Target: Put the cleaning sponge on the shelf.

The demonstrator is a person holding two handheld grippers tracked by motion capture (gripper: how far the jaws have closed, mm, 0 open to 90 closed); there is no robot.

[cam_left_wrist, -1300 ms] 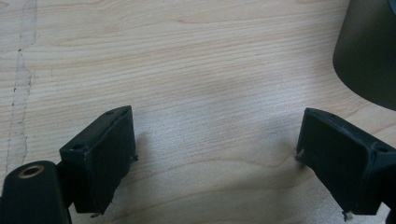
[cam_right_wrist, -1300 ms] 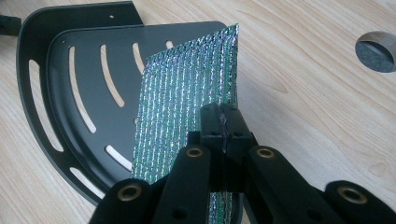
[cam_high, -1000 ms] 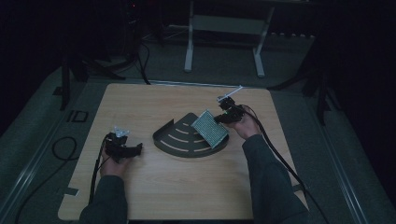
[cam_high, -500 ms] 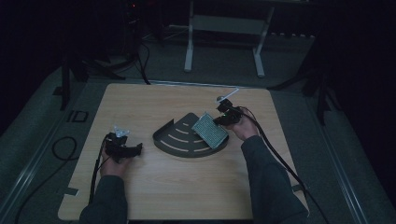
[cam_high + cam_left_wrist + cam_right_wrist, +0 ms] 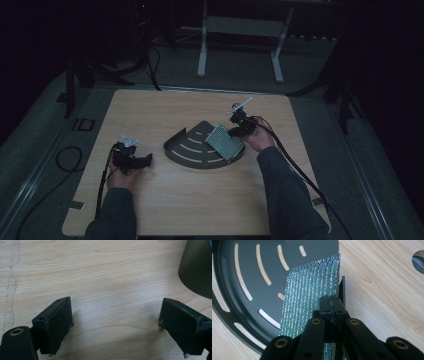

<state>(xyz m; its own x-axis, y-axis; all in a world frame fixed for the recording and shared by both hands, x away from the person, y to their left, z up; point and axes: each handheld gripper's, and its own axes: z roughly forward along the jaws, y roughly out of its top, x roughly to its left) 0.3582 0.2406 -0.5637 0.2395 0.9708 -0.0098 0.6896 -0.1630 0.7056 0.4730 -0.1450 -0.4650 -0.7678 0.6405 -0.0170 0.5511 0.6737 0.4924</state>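
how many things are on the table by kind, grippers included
dark slotted tray: 1
silvery quilted sheet: 1, pinched at its edge by the right gripper and lying partly over the tray
hand-held grippers: 2, the left gripper open over bare wood
total: 4

Black tongs (image 5: 331,305), brass screws, dark sleeves (image 5: 285,195).
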